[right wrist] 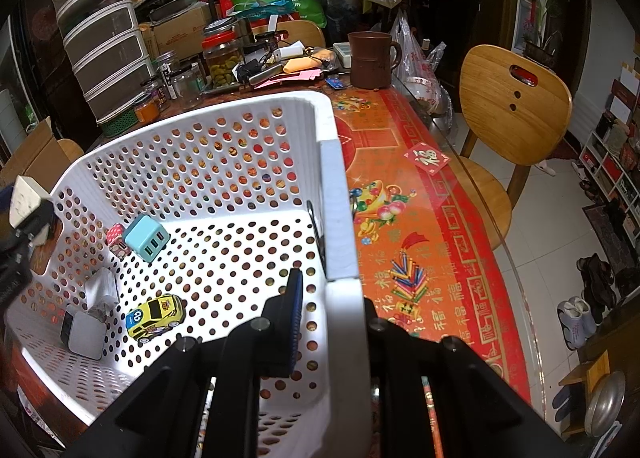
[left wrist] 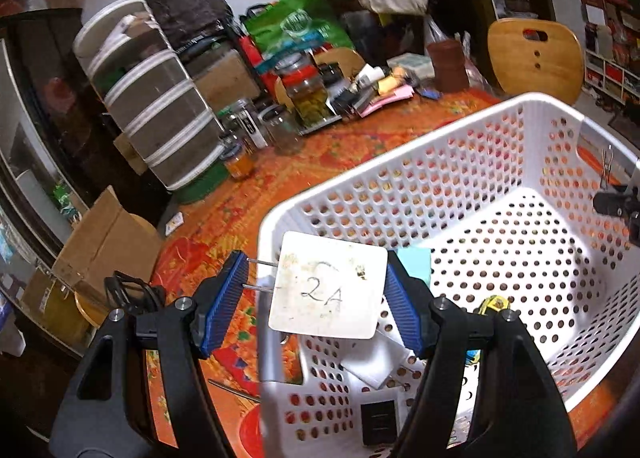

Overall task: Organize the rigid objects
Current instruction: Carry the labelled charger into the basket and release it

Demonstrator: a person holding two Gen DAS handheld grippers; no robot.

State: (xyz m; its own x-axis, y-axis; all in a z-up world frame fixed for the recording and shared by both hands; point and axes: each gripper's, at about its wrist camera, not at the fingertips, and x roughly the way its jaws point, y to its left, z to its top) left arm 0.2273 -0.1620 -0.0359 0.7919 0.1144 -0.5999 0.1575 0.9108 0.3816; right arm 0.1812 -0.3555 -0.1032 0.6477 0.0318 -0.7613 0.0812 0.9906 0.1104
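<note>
White charger (left wrist: 328, 285) marked "2A", prongs toward the left pad, sits clamped between the blue pads of the left gripper (left wrist: 316, 298) above the near corner of the white perforated basket (left wrist: 460, 161); right gripper (right wrist: 332, 322) is closed tight on the basket's rim; inside lie a blue USB charger (right wrist: 146, 238) and yellow toy car (right wrist: 156, 316).

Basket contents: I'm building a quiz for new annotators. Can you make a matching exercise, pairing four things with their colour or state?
1. toy car
2. three-port USB charger
3. white adapter marked 2A
4. basket wall

a. light blue
b. clamped by the right gripper
c. yellow
d. held between the left gripper fingers

Pairs: 1-c, 2-a, 3-d, 4-b
</note>
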